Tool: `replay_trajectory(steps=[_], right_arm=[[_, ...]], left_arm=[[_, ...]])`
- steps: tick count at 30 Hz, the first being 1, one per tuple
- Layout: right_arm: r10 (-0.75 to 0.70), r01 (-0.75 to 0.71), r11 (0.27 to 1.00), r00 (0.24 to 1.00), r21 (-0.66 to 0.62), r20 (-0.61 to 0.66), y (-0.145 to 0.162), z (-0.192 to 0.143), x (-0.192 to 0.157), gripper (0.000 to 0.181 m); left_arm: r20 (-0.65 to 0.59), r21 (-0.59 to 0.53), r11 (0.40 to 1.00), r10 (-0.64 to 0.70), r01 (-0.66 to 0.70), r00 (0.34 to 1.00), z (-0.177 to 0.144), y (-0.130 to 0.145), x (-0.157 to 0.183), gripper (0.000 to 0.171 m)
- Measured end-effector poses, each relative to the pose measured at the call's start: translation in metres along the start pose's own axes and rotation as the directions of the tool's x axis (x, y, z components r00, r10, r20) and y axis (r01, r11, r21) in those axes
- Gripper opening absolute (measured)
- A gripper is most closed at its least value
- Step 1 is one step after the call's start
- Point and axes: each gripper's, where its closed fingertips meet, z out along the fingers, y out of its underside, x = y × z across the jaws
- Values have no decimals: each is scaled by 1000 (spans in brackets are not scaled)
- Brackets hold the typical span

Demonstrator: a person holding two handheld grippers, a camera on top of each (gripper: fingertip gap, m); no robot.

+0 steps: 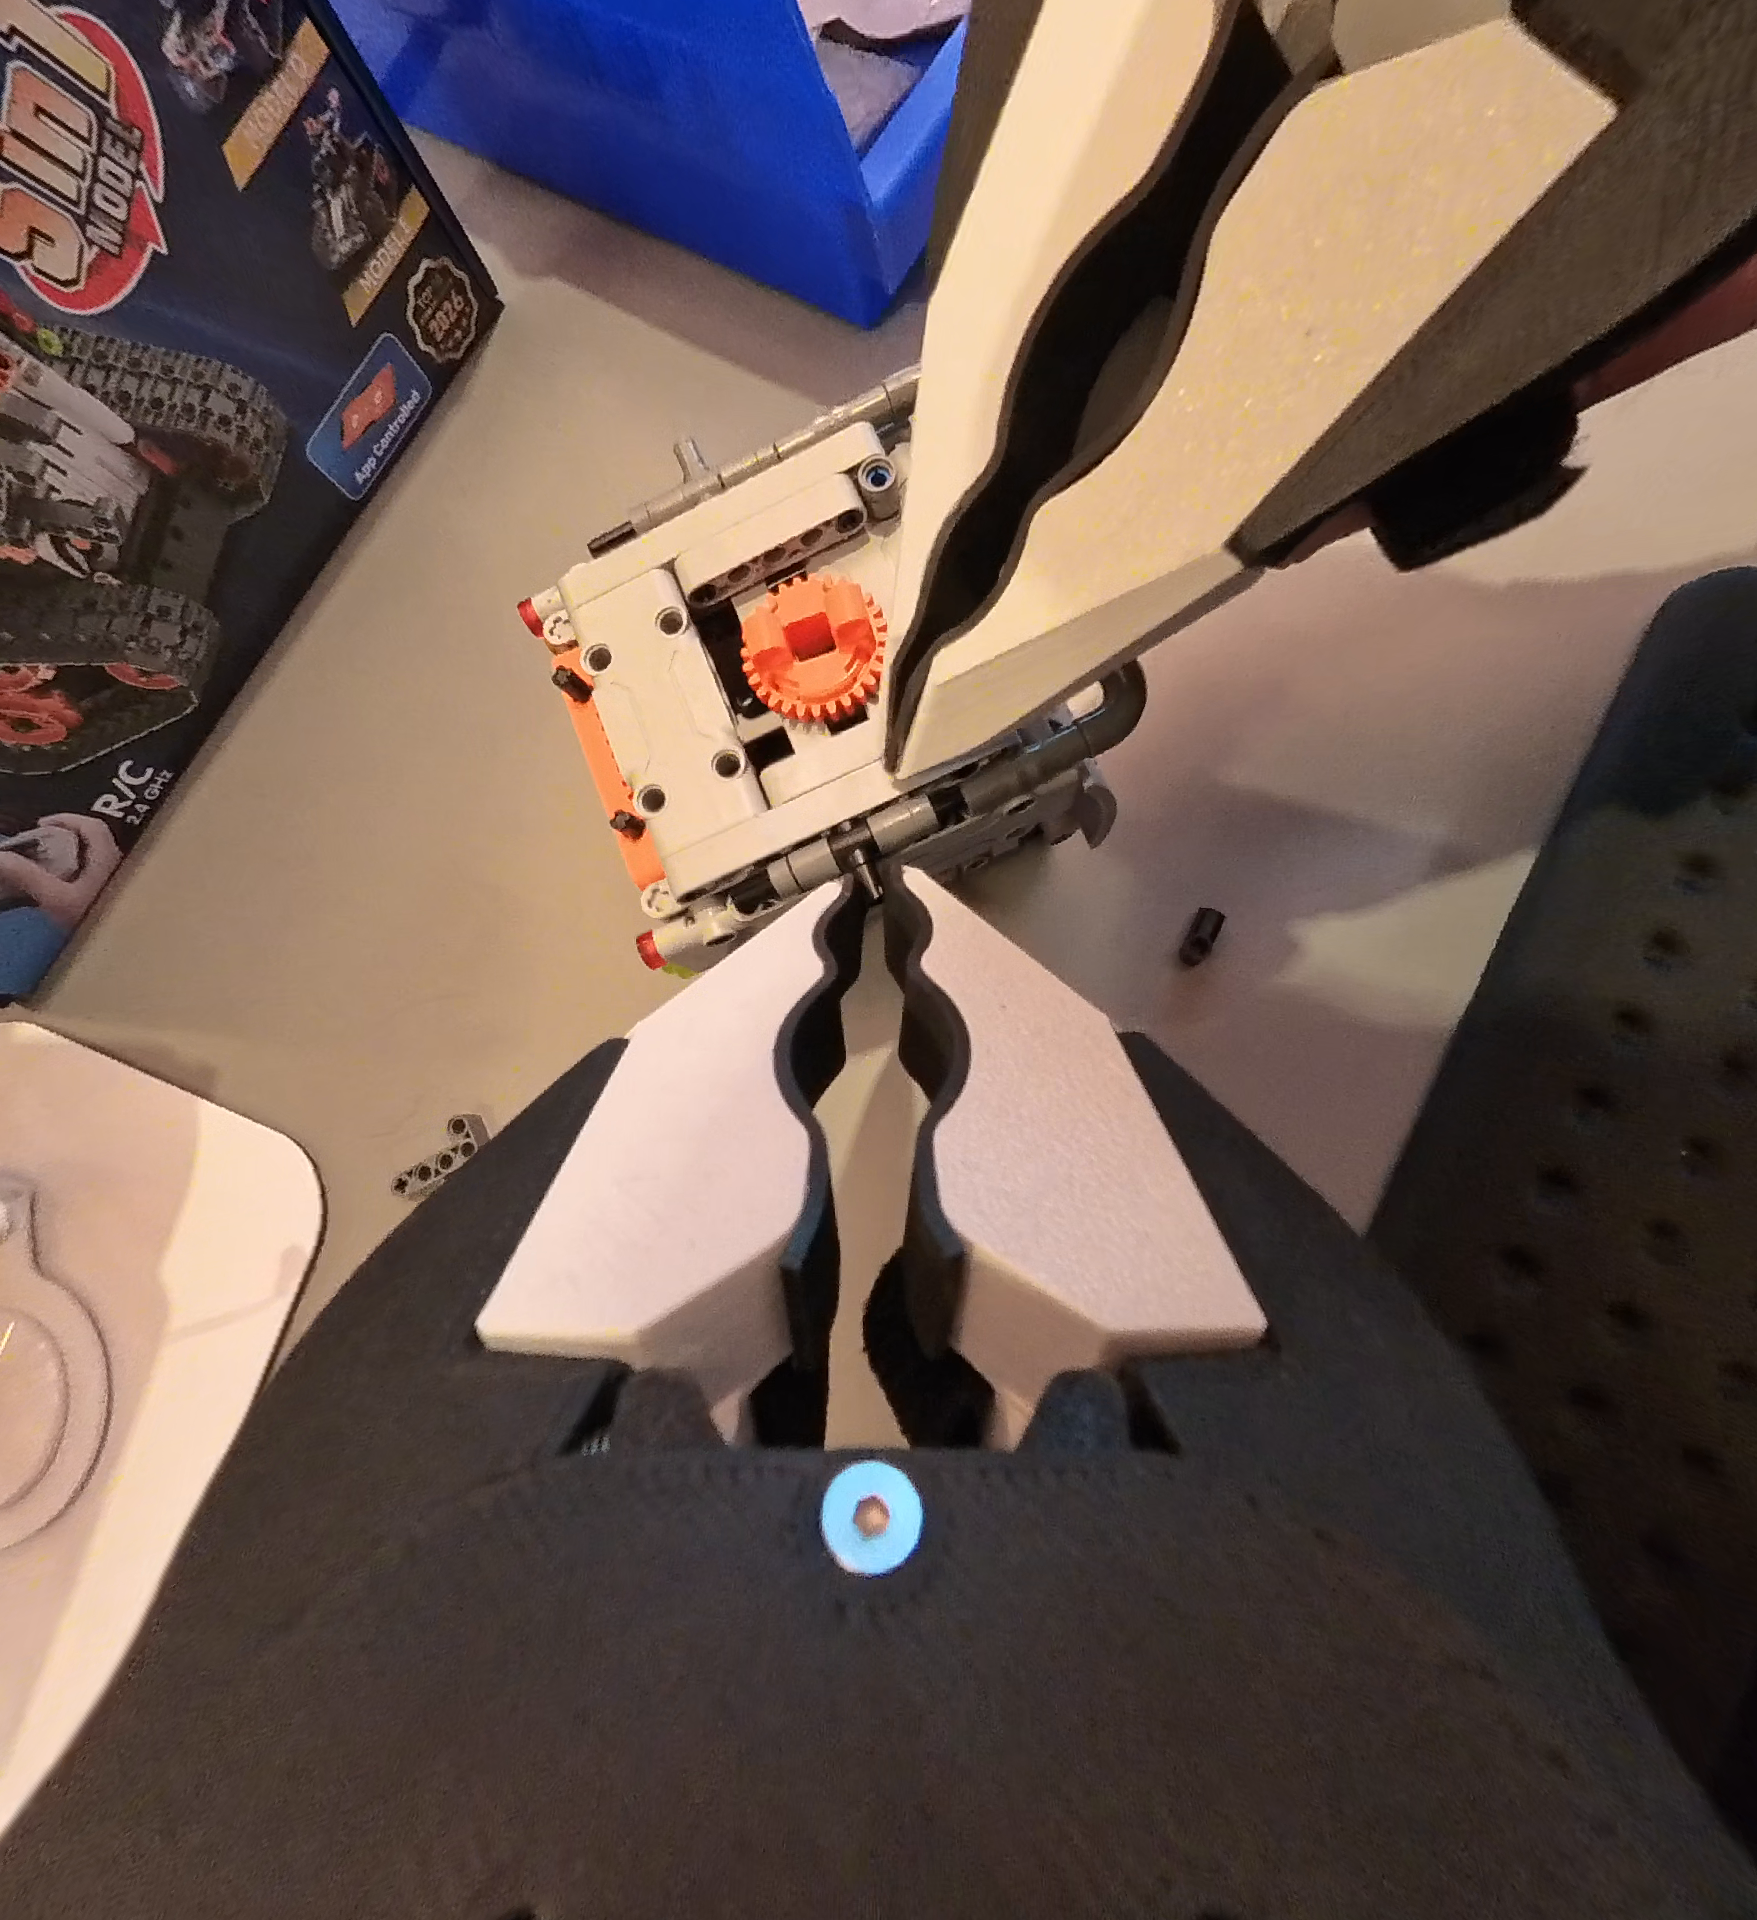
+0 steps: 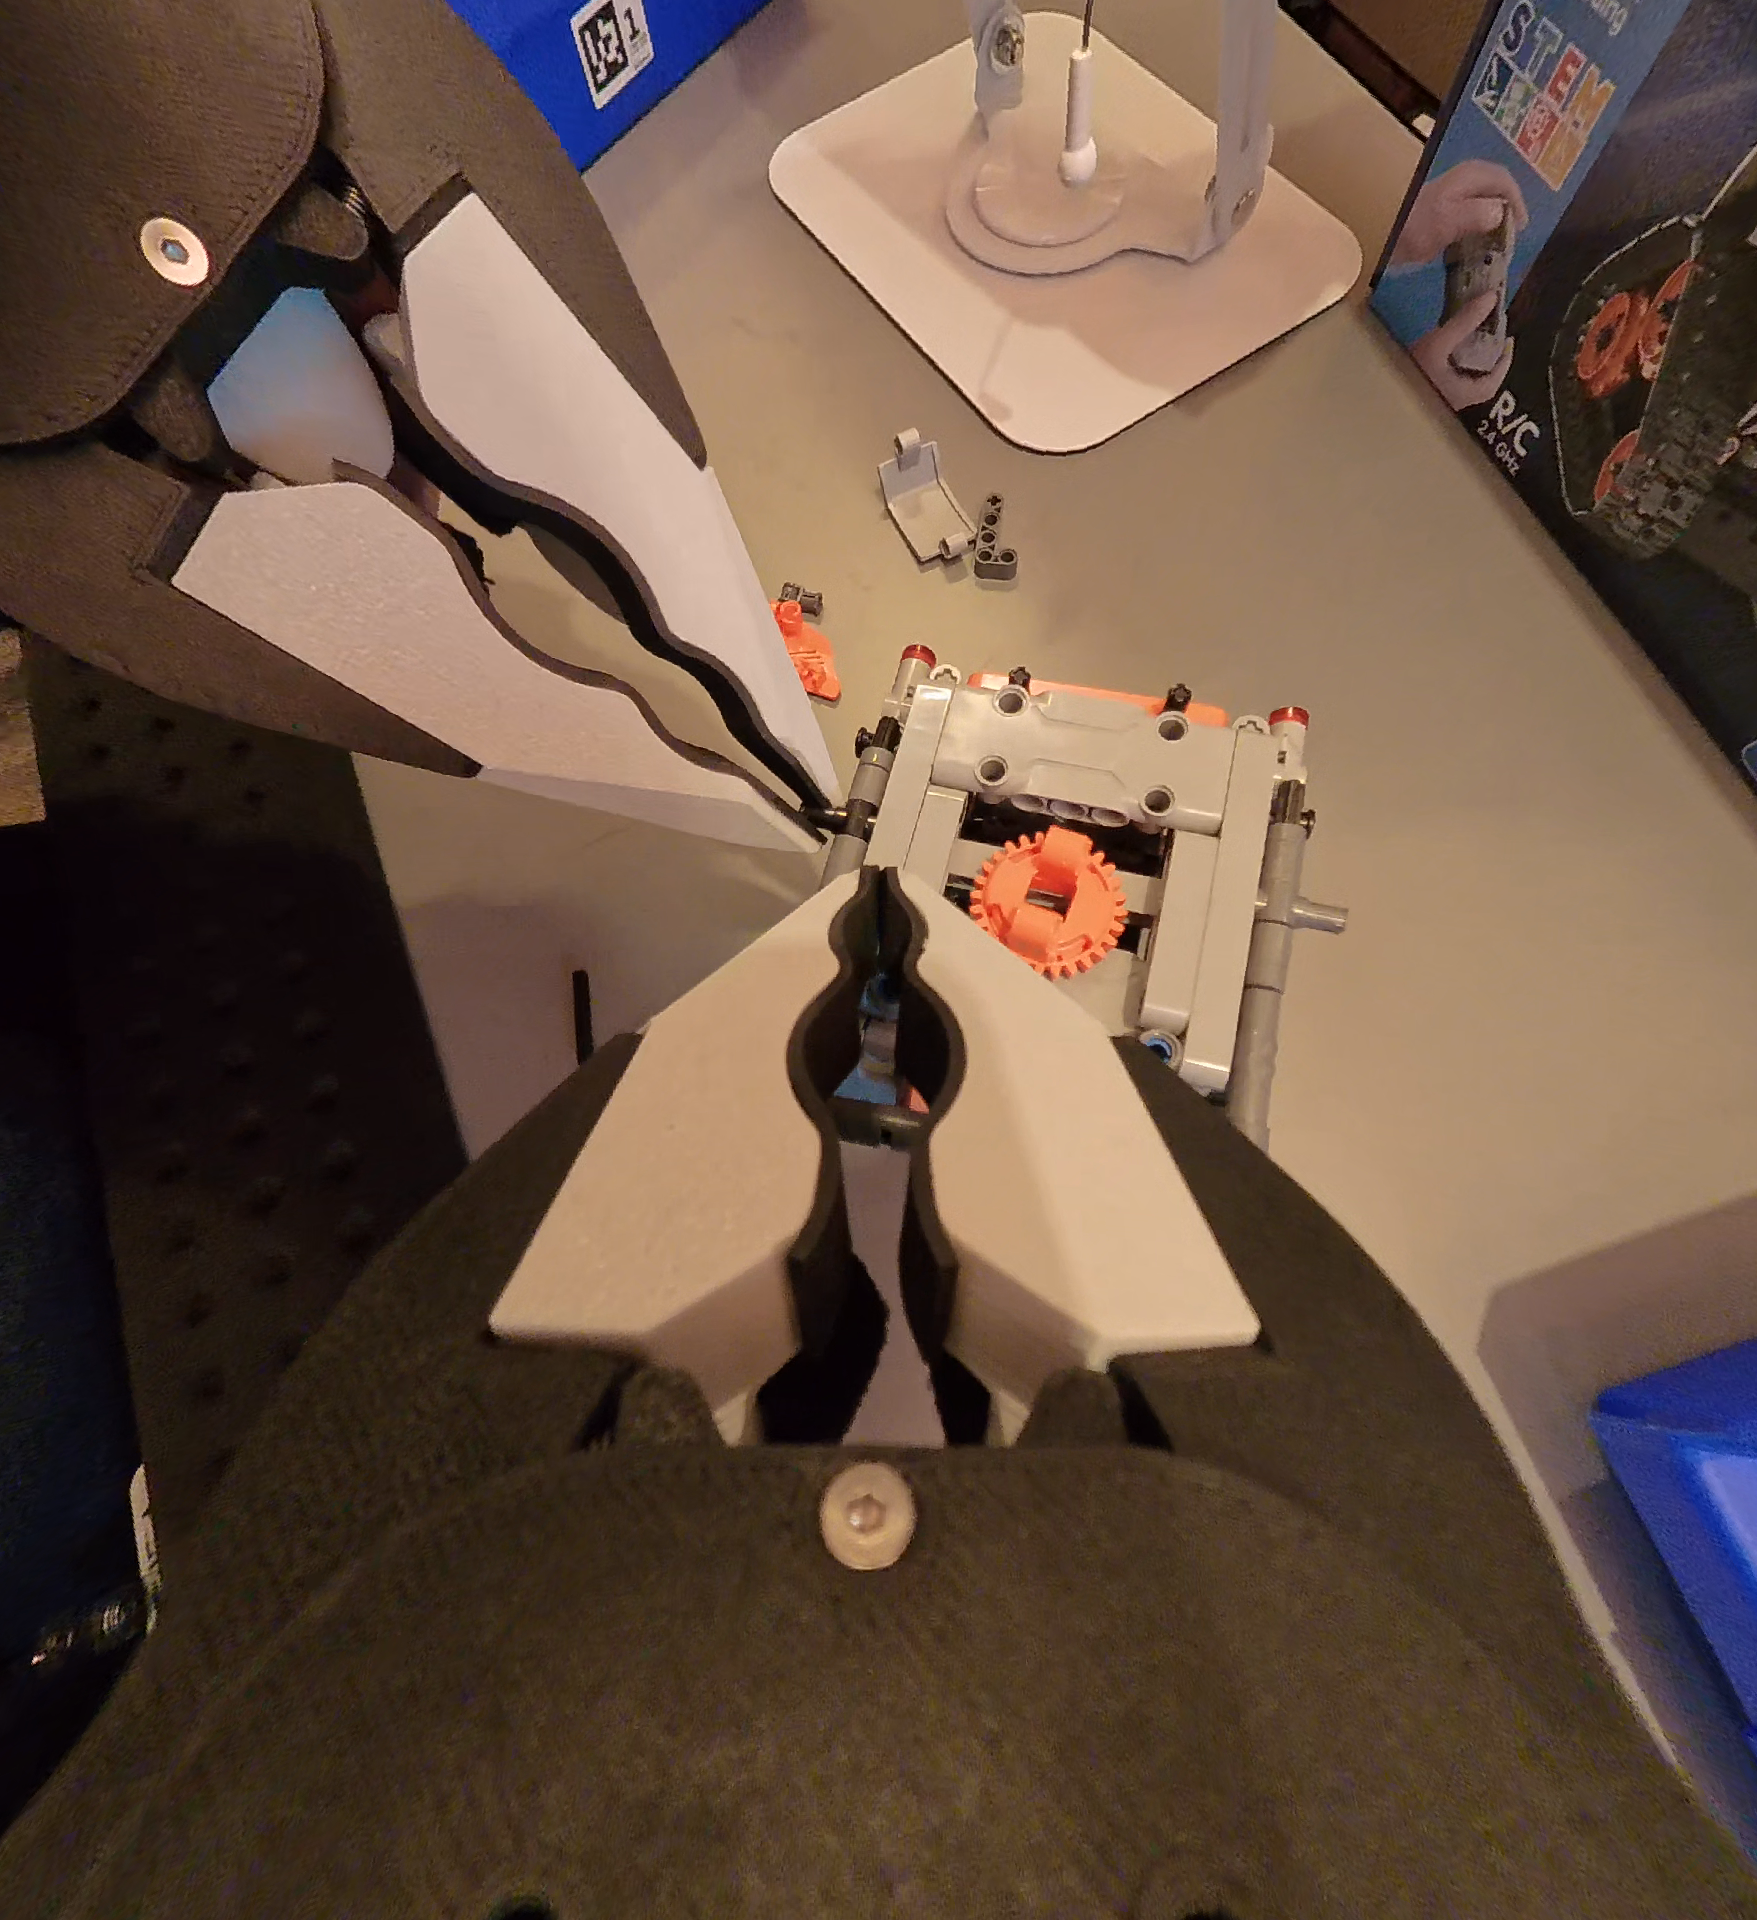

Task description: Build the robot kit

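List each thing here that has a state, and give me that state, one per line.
Left gripper: shut on a small black pin at the model's edge.
Right gripper: shut on the brick model's frame.
Brick model: partly built, on the table, orange gear exposed.
Blue bin: open-topped.
Grey curved panel: loose, unattached.
Toy box: lying flat.

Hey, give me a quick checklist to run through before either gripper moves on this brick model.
1. Left gripper shut on the black pin: ok.
2. Pin fully seated in the brick model: cannot tell.
3. Right gripper clamping the model's edge: ok.
4. Loose black connector on the table lies apart from both grippers: ok.
5. Orange gear sits in the model's frame: ok.
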Motion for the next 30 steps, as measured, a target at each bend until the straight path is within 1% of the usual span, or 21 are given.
replay_trajectory(steps=[3, 6, 8, 12, 14, 18, 22, 24, 25, 27, 30], right_arm=[[5, -6, 1000, 1000, 8, 3, 0, 0, 0, 0], [1, -1, 1000, 1000, 9, 3, 0, 0, 0, 0], [14, -14, 1000, 1000, 11, 21, 0, 0, 0, 0], [35, -36, 999, 998, 26, 58, 0, 0, -4, 0], [32, -34, 999, 998, 27, 45, 0, 0, -2, 0], [50, -52, 998, 997, 30, 60, 0, -1, 0, 0], [56, -58, 998, 997, 31, 55, 0, -1, 2, 0], [64, -66, 997, 996, 35, 55, 1, -1, 4, 0], [65, -67, 997, 996, 35, 55, 1, -1, 4, 0], [67, -69, 997, 996, 38, 53, 1, -1, 5, 0], [89, -92, 995, 993, 41, 75, -1, -2, 3, 0]], left_arm=[[2, -19, 1000, 12, -11, 1000, 0, 0, 0, 0], [-21, -22, 1000, -14, 14, 1000, -1, -1, 1, 0], [-11, -17, 1000, -1, 1, 1000, 0, 0, 1, 0], [-30, 39, 998, -43, 44, 999, -1, 3, 3, 1], [2, 54, 998, -37, 37, 999, 0, 2, 3, 1], [12, 95, 994, -56, 54, 998, 2, 1, 2, 1], [12, 124, 989, -82, 80, 997, 5, 0, 2, 1], [29, 135, 988, -72, 68, 997, 7, -2, 1, 1], [15, 146, 985, -91, 88, 996, 8, -2, 1, 1], [23, 156, 983, -96, 91, 995, 8, -3, 1, 1], [-1, 150, 983, -105, 104, 994, 6, -3, 1, 1]])
